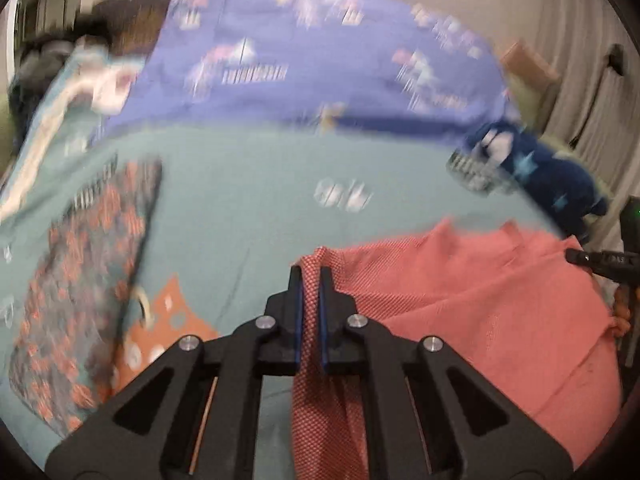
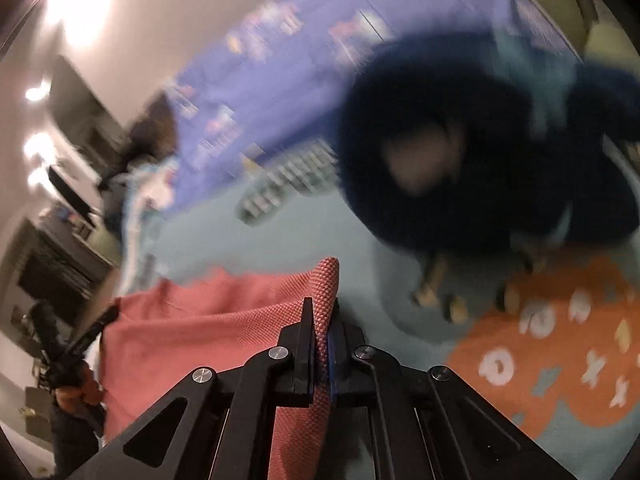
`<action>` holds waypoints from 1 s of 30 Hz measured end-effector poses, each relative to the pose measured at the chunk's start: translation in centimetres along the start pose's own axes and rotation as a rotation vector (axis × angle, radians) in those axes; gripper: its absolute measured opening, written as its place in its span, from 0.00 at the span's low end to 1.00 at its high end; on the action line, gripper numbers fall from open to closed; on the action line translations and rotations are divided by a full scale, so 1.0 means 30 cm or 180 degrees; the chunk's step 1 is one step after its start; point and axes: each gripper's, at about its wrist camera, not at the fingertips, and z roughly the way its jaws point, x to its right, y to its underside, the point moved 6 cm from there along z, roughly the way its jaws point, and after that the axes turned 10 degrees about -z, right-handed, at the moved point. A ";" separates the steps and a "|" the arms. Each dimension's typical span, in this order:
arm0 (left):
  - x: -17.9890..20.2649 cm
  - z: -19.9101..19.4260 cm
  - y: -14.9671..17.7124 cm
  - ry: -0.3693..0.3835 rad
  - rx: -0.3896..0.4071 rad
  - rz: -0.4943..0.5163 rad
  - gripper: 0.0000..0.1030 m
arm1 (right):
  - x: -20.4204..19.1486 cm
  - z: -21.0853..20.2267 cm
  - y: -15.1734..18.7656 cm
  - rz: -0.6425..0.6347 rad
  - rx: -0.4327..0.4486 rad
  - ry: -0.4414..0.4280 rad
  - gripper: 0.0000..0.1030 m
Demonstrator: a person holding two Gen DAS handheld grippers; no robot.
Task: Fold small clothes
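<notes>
A salmon-pink mesh garment [image 1: 472,308] lies stretched over the teal bedspread [image 1: 248,216]. My left gripper [image 1: 311,276] is shut on one edge of it, and a pinched fold runs down between the black fingers. In the right wrist view the same pink garment [image 2: 192,328] spreads to the left, and my right gripper [image 2: 322,312] is shut on another edge, with the cloth bunched up between its pads. The tip of the right gripper [image 1: 600,264] shows at the far right of the left wrist view. The left gripper [image 2: 84,340] appears at the left edge of the right wrist view.
A dark floral garment [image 1: 80,296] and an orange patterned one [image 1: 160,332] lie left on the bed. A dark blue plush toy [image 2: 460,140] sits close ahead of the right gripper, next to an orange patterned cloth [image 2: 560,360]. A purple printed blanket [image 1: 320,60] covers the far side.
</notes>
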 end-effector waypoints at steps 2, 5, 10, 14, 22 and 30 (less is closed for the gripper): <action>-0.026 -0.007 -0.010 0.0066 -0.0031 -0.0163 0.11 | 0.003 -0.013 0.007 0.0074 0.0072 -0.0051 0.06; -0.040 -0.078 -0.059 -0.0104 0.0215 -0.0167 0.14 | -0.001 -0.076 -0.008 0.0002 0.0106 0.0164 0.22; 0.074 -0.126 -0.134 0.0259 0.0161 0.0254 0.37 | -0.110 -0.145 -0.115 -0.0490 0.0260 0.0319 0.27; 0.284 0.024 -0.095 0.0447 -0.0293 0.1019 0.73 | -0.294 -0.040 -0.164 -0.0997 -0.0081 -0.0301 0.62; 0.430 0.185 -0.034 0.0462 -0.0644 0.1551 0.09 | -0.404 0.267 -0.128 -0.1581 -0.0849 -0.0312 0.41; 0.409 0.209 -0.106 0.0054 -0.0180 0.1418 0.07 | -0.336 0.228 -0.242 -0.1215 -0.0213 0.0147 0.00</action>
